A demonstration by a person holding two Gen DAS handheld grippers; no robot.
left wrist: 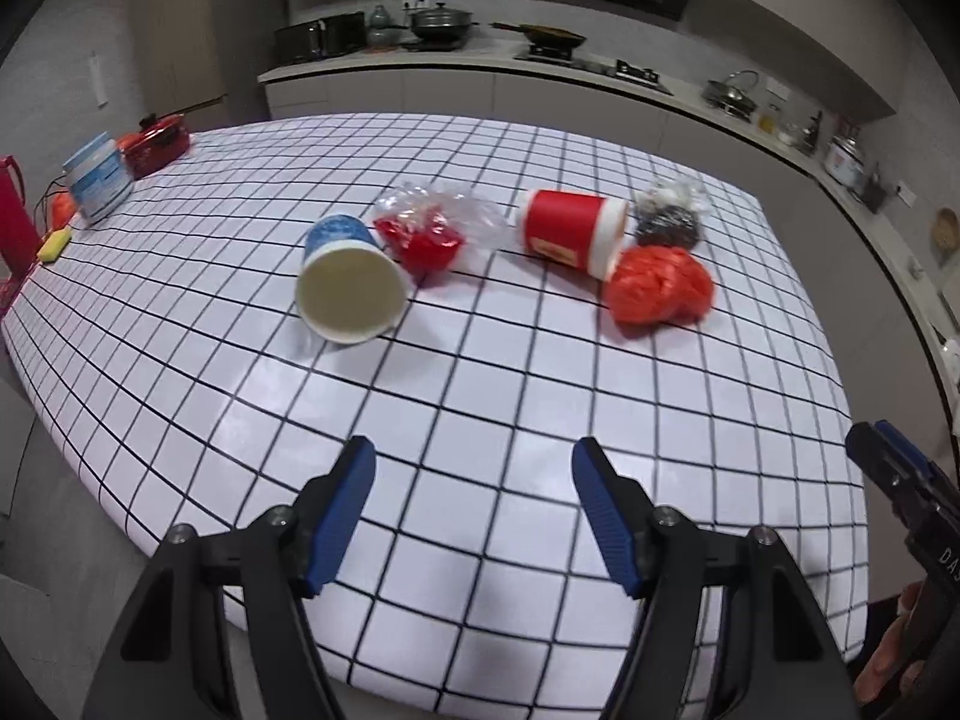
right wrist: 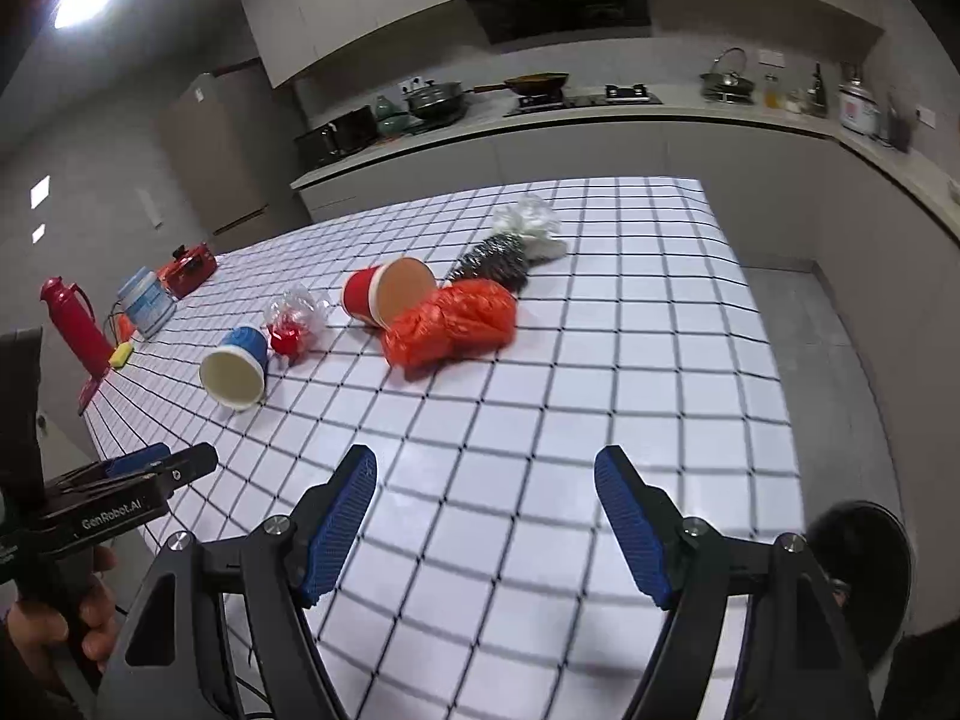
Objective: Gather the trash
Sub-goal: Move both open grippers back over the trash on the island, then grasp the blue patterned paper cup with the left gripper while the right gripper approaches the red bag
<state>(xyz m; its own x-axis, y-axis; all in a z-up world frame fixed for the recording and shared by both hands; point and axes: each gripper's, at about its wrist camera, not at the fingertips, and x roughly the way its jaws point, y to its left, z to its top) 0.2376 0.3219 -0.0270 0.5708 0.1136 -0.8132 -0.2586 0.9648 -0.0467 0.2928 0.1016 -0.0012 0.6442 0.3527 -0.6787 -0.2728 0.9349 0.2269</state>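
Grippers [left wrist: 474, 510] empty; two cups [left wrist: 351, 282], perhaps three bags [left wrist: 660, 285].

A red thermos [right wrist: 69, 324] stands at the checked table's [right wrist: 600, 390] edge beside a yellow sponge [right wrist: 122, 354]. Behind, a lidded pot [right wrist: 433, 97] and wok [right wrist: 534, 83] sit on the kitchen counter [right wrist: 660, 120].

You are standing in a home kitchen. Beyond the far edge of the table [left wrist: 540, 408], with its white, black-gridded cover, a long pale counter [right wrist: 600, 120] runs along the wall and bends at the right corner. On it you see a gas hob [right wrist: 585, 97] with a frying pan [right wrist: 534, 82], a lidded pot [left wrist: 441, 21], a toaster oven [left wrist: 321, 36] and a rice cooker [right wrist: 859, 108]. A dark range hood [right wrist: 558, 3] hangs above, between pale wall cabinets [right wrist: 336, 6], and a tall fridge [right wrist: 222, 150] stands at the left.
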